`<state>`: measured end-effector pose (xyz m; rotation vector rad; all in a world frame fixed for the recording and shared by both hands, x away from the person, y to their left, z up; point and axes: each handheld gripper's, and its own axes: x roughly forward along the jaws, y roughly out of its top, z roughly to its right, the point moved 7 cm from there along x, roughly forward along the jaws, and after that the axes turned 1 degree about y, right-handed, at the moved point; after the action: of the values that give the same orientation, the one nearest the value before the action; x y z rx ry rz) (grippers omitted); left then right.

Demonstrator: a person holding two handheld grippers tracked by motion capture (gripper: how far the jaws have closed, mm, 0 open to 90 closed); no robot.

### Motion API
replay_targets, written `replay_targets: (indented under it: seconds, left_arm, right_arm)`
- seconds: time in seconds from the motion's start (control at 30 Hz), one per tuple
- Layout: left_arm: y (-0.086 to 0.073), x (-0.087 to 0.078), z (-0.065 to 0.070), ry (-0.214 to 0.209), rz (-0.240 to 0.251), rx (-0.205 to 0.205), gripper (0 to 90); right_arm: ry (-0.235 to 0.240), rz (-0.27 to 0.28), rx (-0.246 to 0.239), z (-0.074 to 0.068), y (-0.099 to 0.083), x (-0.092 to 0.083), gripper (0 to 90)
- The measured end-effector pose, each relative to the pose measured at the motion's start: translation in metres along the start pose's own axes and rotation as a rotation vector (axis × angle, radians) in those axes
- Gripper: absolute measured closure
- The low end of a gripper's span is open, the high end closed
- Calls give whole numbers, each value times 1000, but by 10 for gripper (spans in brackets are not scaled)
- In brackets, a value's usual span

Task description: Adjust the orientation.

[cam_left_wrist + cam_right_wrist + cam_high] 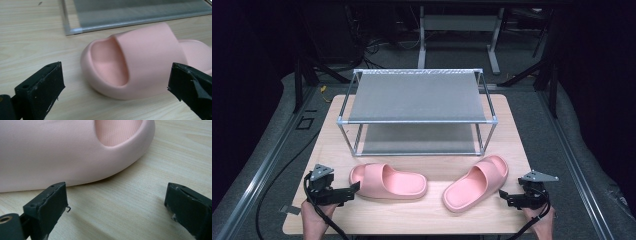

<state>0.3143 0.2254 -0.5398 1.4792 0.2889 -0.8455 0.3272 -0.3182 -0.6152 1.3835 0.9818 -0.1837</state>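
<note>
Pink slippers lie on the wooden table (422,222) in front of our two grippers: the left slipper (388,181) sits just ahead of our left gripper (343,193), its open end toward the jaws, and the right slipper (476,182) lies slantwise just ahead of our right gripper (511,198). Beyond both, farther from us, stands the two-tier shoe rack (417,95) with grey shelves.

We judge the step in hand to be the approach for a grasp. To do it well we should carry each gripper forward and low, so one jaw passes over the strap or side wall and the other under or inside it, and close only once the soft foam sits squarely between the pads; a bite on the rounded edge would likely slip.

Both grippers have their jaws spread wide apart. Nothing is between them, and they touch neither slipper.
</note>
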Motion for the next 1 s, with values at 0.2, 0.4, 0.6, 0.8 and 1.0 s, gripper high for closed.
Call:
replay_targets:
  seconds: [0.2, 0.4, 0.6, 0.8, 1.0]
  left_arm:
    - [11, 12, 25, -51, -24, 13, 0]
    - [21, 27, 46, -51, -42, 31, 0]
    - [22, 41, 57, -35, -73, 40, 0]
    - [15, 50, 53, 33, -110, 101, 1]
    - [9, 46, 45, 48, -118, 138, 0]
  right_arm:
    - [0, 0, -5, 0, 0, 0, 42]
    - [0, 4, -17, -1, 0, 1, 42]
    - [-3, -12, -21, -1, 0, 0, 45]
    - [-5, -11, -20, -1, 0, 0, 46]
    - [-1, 1, -12, -1, 0, 1, 49]
